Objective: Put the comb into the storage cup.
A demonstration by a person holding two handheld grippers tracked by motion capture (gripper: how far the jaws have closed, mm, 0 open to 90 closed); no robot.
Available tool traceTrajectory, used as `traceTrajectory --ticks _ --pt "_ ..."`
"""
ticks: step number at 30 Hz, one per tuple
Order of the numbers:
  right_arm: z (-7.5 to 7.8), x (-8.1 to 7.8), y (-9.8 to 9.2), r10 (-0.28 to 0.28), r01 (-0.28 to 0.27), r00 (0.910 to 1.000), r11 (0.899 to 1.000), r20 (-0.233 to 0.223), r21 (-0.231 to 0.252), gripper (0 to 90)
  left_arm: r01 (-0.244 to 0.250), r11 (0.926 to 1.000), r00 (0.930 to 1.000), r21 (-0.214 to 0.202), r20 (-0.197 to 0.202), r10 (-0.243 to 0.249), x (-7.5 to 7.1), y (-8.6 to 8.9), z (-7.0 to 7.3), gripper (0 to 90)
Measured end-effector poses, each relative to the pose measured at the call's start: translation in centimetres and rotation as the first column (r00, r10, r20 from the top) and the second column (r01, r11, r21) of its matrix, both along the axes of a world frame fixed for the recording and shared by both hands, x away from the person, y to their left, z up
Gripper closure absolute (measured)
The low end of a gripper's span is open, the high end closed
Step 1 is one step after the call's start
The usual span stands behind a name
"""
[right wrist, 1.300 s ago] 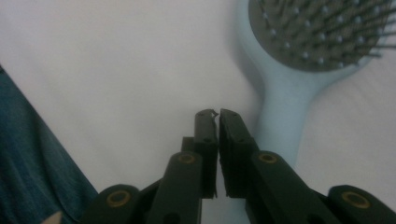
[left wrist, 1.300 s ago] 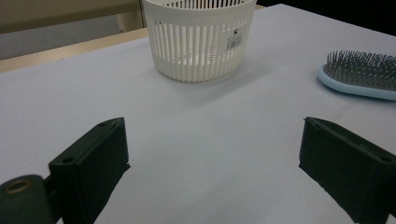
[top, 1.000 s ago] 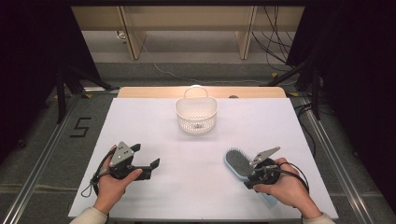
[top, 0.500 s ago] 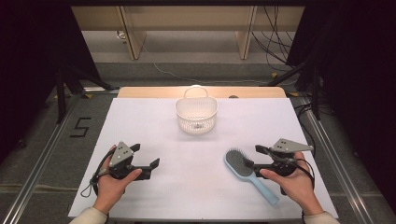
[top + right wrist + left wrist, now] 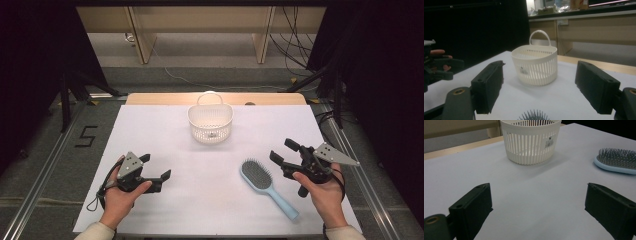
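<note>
A pale blue hairbrush (image 5: 265,185) lay bristles-up on the white table (image 5: 165,130), clear of both grippers. The right gripper (image 5: 284,152), held in a person's hand at the table's right side, sat just to the right of the brush head and apart from it; its jaws had just been opening and stood wide with nothing between them. In the right gripper view the tips of the brush's bristles (image 5: 534,116) showed low between the two black jaws and below them, untouched by either pad.

The brush's handle ran toward the near right corner of the table, passing close to the wrist of that hand without clearly touching it.

The left gripper (image 5: 156,172) rested well apart at the table's left, its jaws also spread wide and empty. In the left gripper view the brush head (image 5: 615,161) lay beyond the jaws, off to the side.

A white slatted basket (image 5: 210,122) with a loop handle stood upright near the far edge of the table, between the two grippers and farther off than the brush.
</note>
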State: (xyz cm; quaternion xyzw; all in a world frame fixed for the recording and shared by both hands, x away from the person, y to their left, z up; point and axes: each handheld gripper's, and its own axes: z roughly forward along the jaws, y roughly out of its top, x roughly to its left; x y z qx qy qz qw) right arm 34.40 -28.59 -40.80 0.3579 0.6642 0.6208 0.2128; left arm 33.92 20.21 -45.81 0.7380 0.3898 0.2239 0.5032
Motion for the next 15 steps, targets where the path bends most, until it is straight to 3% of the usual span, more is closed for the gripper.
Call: traceTrajectory --ticks 5,7,10,13,15 --pt "0.4 0.0 -0.2 -0.013 0.014 0.9999 0.999 0.004 -0.037 24.0 -0.001 1.0000 1.0000 0.000 0.000 0.001 0.0 0.0 0.0 7.0" --pt "0.7 0.1 -0.3 -0.012 0.009 0.9997 0.990 -0.021 -0.141 29.3 0.001 1.0000 1.0000 0.001 0.000 -0.001 0.0 0.0 0.0 7.0" --pt "0.9 0.2 -0.1 -0.038 0.028 0.9984 0.978 -0.042 -0.206 24.5 0.000 1.0000 1.0000 0.000 -0.001 0.000 0.0 0.0 0.0 7.0" --pt "1.1 0.4 0.2 -0.032 0.008 0.9963 0.959 -0.080 -0.285 22.4 0.001 1.0000 1.0000 0.002 -0.002 -0.001 0.1 0.0 0.0 7.2" --pt "1.2 0.5 0.3 -0.031 0.002 0.9954 0.953 -0.091 -0.302 22.3 -0.001 1.0000 1.0000 0.000 -0.002 0.001 0.0 0.0 0.0 7.3"
